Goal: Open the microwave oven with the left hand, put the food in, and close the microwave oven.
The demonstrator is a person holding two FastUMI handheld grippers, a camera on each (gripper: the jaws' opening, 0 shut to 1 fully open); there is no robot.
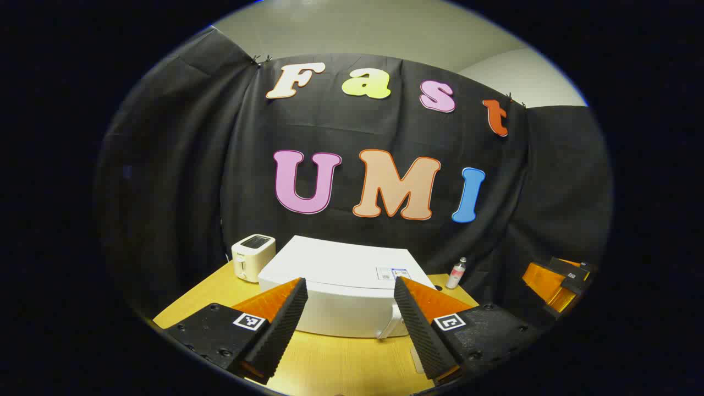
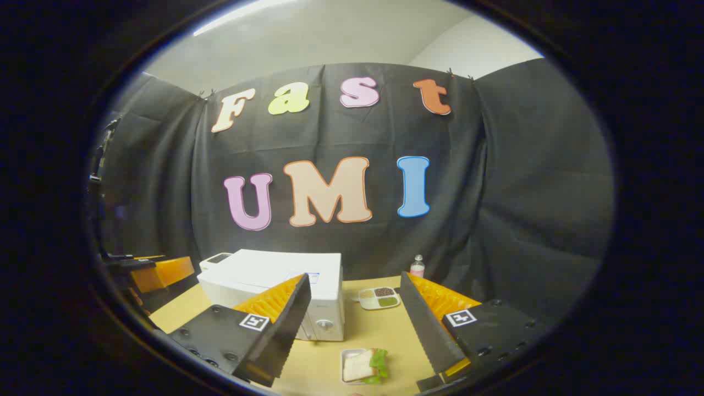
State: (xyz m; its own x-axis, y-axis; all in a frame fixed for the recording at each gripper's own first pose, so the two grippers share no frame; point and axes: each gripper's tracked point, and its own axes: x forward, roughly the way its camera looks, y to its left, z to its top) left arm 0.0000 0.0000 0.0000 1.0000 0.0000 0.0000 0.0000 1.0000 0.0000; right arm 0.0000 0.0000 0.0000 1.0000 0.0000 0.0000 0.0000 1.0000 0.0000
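Microwave oven (image 1: 341, 291) sits shut on the tabletop (image 1: 341, 363), handle at 5 o'clock from its centre. Left tool (image 1: 352, 324) hovers open before it, likely lining up. Right tool (image 2: 355, 324) gapes empty above the food tray (image 2: 363, 366).

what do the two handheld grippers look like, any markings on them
Both the left gripper and the right gripper share a build: two wedge-shaped fingers with ribbed, sawtooth inner faces on black bolted plates, each plate bearing a small square black-and-white tag.
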